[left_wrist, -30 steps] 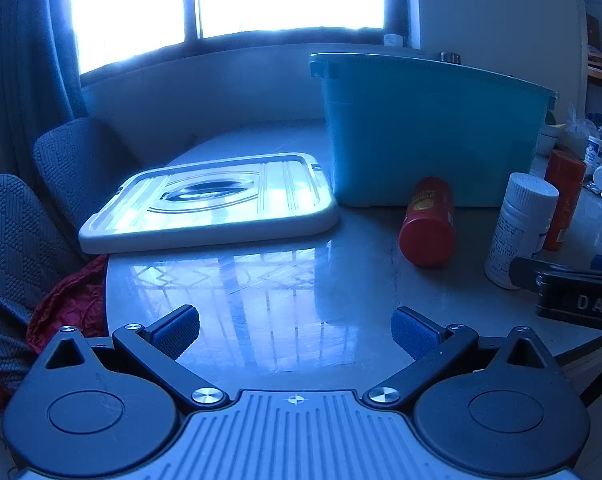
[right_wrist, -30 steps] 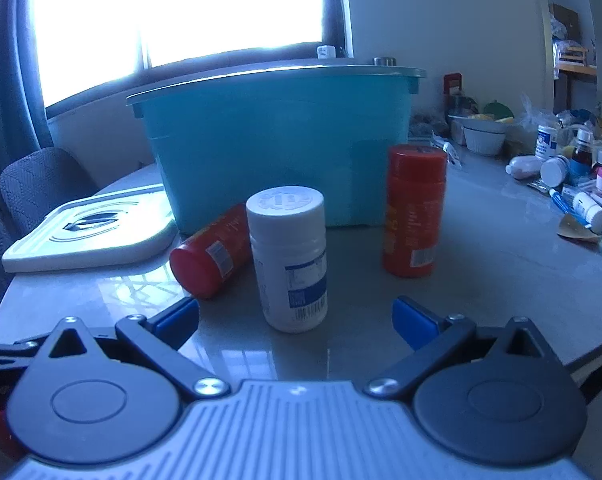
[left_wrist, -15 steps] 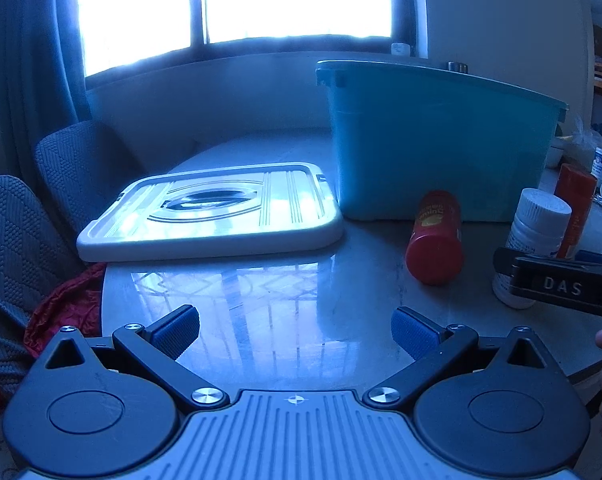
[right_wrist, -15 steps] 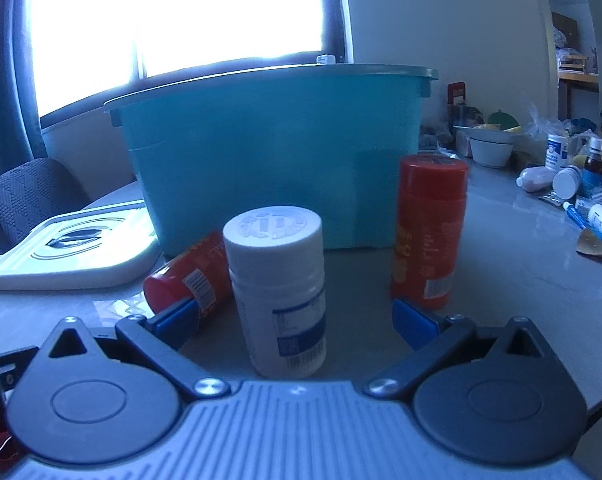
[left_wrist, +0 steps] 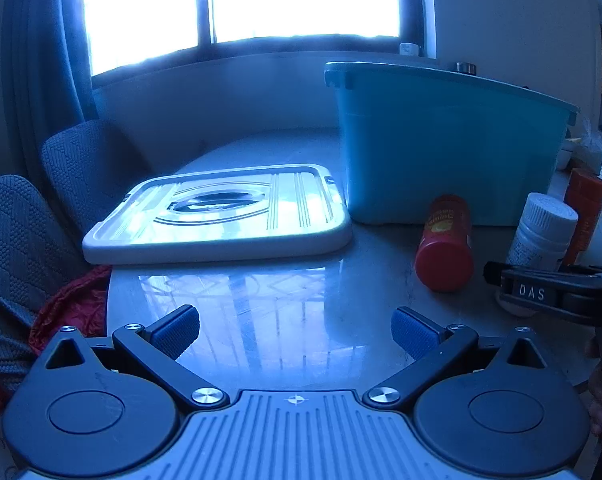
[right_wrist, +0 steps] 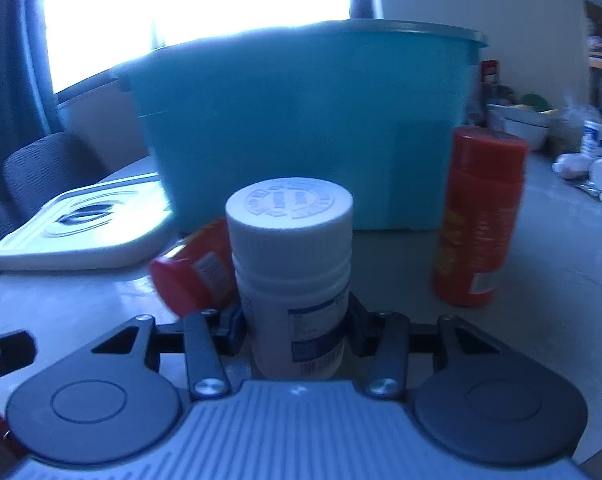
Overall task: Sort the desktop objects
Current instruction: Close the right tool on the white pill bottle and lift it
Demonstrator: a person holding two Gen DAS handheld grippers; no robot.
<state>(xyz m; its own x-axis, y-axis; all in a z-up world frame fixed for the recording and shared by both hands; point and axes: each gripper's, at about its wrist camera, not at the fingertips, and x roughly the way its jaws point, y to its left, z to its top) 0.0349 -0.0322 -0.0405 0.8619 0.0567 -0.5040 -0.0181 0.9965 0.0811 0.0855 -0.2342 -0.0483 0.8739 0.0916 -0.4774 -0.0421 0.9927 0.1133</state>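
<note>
since a second ago the right gripper (right_wrist: 297, 330) has slid forward over the table (left_wrist: 285, 304) and closed in on the white bottle (right_wrist: 291, 272), which then stood free ahead of wide-spread fingers; the left gripper (left_wrist: 295, 330) has barely shifted.

now the right fingers are pinched narrow against the lower body of the white bottle, one on each side, and the bottle stands upright on the table, its cap well above the grip. the left fingers are spread wide over bare tabletop, holding nothing.

just behind and left of the white bottle a red bottle (right_wrist: 193, 272) lies on its side, very near the left finger of the right gripper; i cannot tell whether they touch. a taller red bottle (right_wrist: 481, 216) stands upright to the right, apart from the grip. the teal bin (right_wrist: 309, 120) sits behind all three, open at the top, with its white lid (left_wrist: 221, 212) lying flat on the table beside it.

what could go wrong, as i judge it:
- the grip is low on a smooth round body, so a quick lift may let the top-heavy bottle tip or rotate between the fingers.
- the lying red bottle could be nudged and roll, maybe toward the table edge.
- the bin wall is high; a lift that does not clear the rim would knock the bottle loose.
- a swing to the right could topple the standing red bottle.
</note>
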